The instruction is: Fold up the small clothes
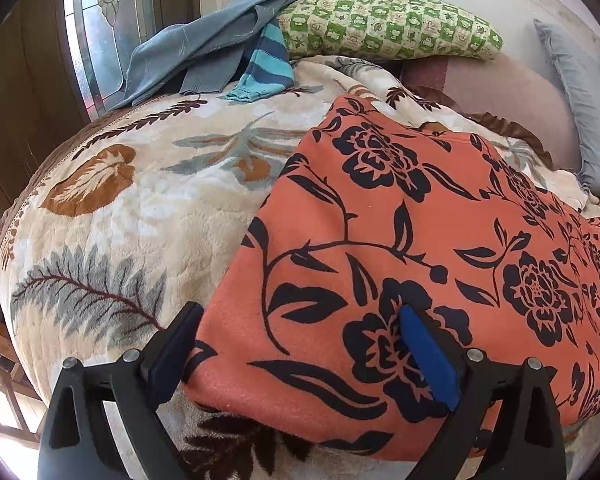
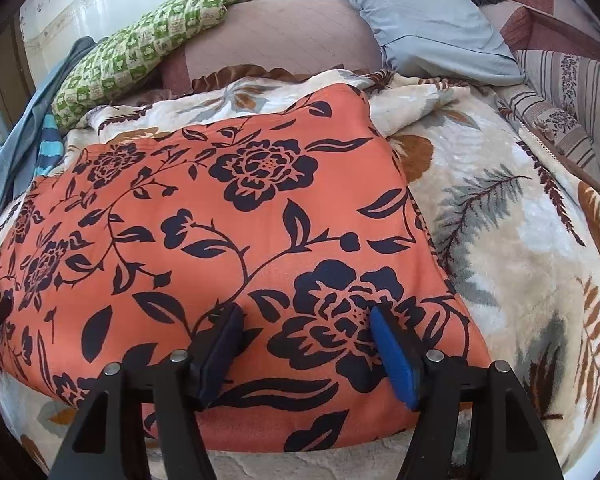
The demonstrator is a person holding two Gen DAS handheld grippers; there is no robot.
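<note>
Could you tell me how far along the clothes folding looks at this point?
Done: the orange floral garment lies flat as a neat rectangle on the blanket. In hand: nothing; the left gripper and right gripper stand open over its near edge. Left: a grey-blue garment and a striped piece lie unfolded by the green pillow.

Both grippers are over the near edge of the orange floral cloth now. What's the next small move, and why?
Probably lower both and pinch that near edge. The left gripper and right gripper stand open over the orange floral cloth, which lies flat on the blanket; neither pinches any fabric yet.
</note>
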